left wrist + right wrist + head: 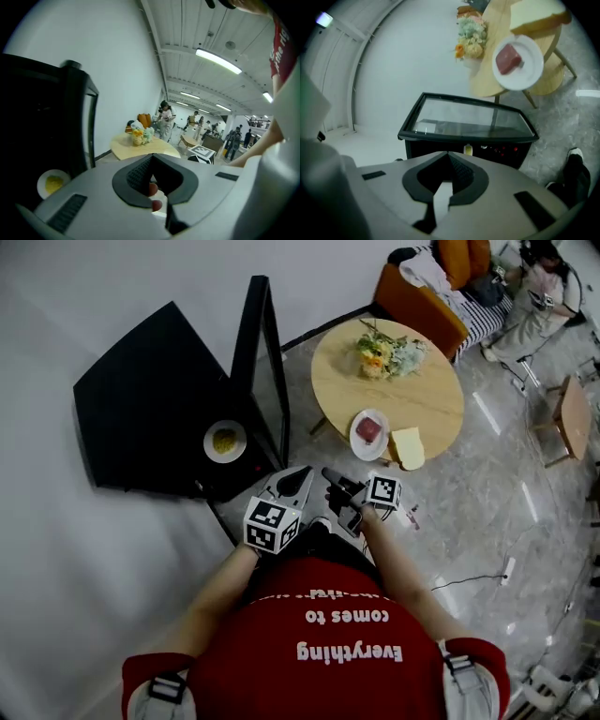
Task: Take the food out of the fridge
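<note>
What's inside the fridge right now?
One white plate of yellow food sits low in the open fridge, near the front. The rest of the interior is dark, so anything deeper in cannot be made out.

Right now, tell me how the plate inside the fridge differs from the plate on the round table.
The plate in the fridge carries yellow food; the plate on the table carries a red block. The plate in the fridge sits inside the black fridge, door open; the plate on the table lies on the round wooden table beside a pale slice. Both are round and white.
</note>
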`<state>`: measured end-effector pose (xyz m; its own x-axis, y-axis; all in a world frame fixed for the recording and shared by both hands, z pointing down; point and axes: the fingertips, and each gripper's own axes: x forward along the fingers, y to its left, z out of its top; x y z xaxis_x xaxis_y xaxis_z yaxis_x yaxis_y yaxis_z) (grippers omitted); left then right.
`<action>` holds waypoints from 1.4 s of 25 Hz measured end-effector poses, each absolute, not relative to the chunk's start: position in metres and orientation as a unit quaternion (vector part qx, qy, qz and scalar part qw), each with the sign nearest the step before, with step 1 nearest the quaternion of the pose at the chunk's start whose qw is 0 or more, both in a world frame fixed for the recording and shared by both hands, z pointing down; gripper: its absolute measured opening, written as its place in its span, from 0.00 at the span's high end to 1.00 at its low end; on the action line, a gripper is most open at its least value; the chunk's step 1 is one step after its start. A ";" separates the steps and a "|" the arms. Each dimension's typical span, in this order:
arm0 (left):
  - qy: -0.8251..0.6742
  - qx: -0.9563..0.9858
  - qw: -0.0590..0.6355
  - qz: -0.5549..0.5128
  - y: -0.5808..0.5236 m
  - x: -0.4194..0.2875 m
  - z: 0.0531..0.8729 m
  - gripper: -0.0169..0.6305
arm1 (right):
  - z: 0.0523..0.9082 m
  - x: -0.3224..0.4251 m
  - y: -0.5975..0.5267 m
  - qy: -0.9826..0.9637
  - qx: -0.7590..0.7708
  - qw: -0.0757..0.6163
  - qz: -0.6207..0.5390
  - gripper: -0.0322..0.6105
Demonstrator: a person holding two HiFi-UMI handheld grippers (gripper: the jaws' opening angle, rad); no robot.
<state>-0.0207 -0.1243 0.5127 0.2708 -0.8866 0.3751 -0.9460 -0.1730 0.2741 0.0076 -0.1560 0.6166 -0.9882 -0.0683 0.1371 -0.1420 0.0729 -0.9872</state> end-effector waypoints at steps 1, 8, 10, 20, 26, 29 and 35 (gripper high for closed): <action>-0.615 0.751 0.233 0.060 -0.111 -0.036 0.512 0.96 | 0.619 -0.006 -0.145 -0.728 0.063 0.036 0.682 0.94; -0.721 0.643 0.259 0.028 -0.012 -0.129 0.510 0.96 | 0.630 -0.095 -0.051 -0.704 -0.017 0.125 0.699 0.93; -0.736 0.625 0.260 0.021 0.005 -0.146 0.508 0.96 | 0.633 -0.112 -0.033 -0.691 -0.026 0.138 0.709 0.93; -0.788 0.563 0.250 -0.008 0.053 -0.196 0.503 0.96 | 0.665 -0.173 0.006 -0.665 -0.037 0.159 0.729 0.93; -0.794 0.550 0.258 -0.021 0.054 -0.213 0.520 0.96 | 0.695 -0.201 -0.007 -0.641 -0.023 0.152 0.752 0.92; -0.796 0.545 0.264 -0.017 0.054 -0.221 0.535 0.96 | 0.704 -0.216 -0.016 -0.614 -0.028 0.126 0.779 0.82; -0.799 0.533 0.277 -0.021 0.058 -0.230 0.554 0.96 | 0.738 -0.241 -0.037 -0.603 0.007 0.112 0.789 0.66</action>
